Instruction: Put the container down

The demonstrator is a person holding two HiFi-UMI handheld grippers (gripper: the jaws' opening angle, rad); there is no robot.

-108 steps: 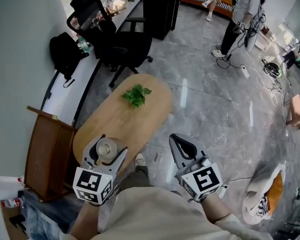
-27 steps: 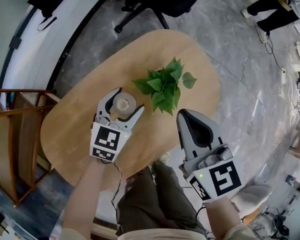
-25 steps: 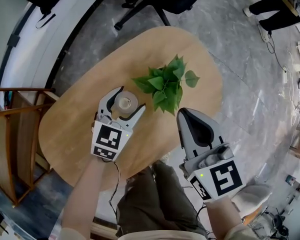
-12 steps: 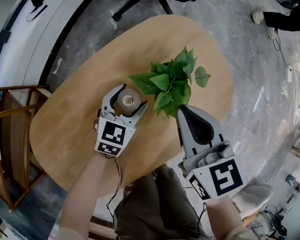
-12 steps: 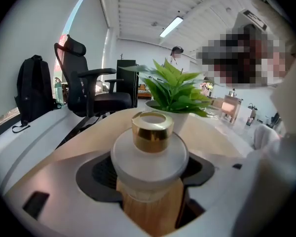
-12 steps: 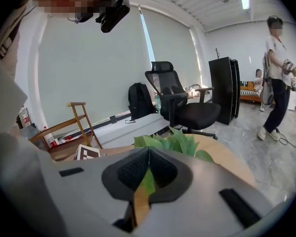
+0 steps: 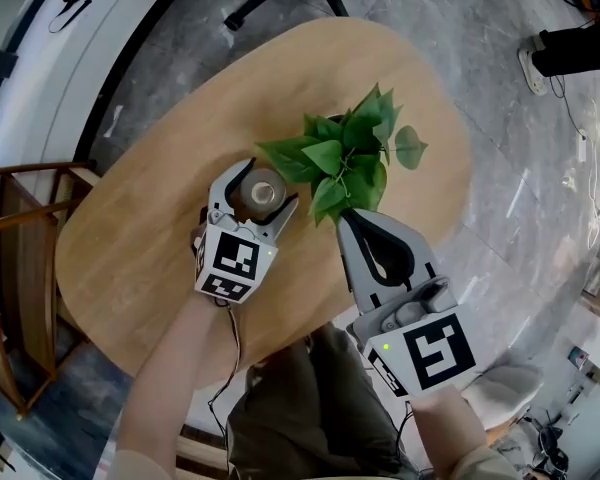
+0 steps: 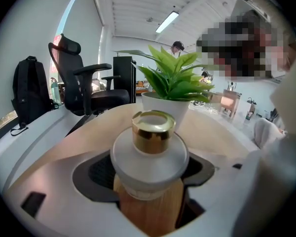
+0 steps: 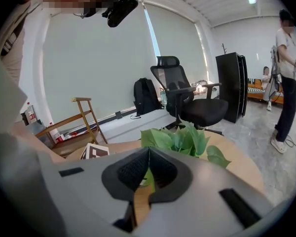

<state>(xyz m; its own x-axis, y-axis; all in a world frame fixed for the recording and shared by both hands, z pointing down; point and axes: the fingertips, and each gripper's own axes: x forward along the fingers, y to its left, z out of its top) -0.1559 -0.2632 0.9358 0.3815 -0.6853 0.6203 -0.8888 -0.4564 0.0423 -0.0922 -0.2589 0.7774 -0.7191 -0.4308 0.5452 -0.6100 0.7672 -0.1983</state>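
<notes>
A small frosted-glass container (image 7: 260, 194) (image 8: 149, 164) with a gold neck sits between the jaws of my left gripper (image 7: 254, 190) (image 8: 149, 172), which is shut on it above the oval wooden table (image 7: 150, 228). I cannot tell whether its base touches the tabletop. A potted green plant (image 7: 348, 153) (image 8: 171, 83) (image 9: 180, 138) in a white pot stands just beyond the container, to its right. My right gripper (image 7: 365, 230) (image 9: 147, 177) is shut with its pads together and nothing between them, hovering at the near side of the plant.
A black office chair (image 8: 91, 90) (image 9: 190, 100) and a backpack (image 8: 25, 90) stand beyond the table's far end by a white ledge. A wooden rack (image 7: 20, 268) (image 9: 71, 122) stands left of the table. A person (image 9: 288, 78) stands on the marble floor to the right.
Both grippers have moved forward over the table toward the plant. The left one still carries the container. The right one has drawn close to the plant's near leaves.
</notes>
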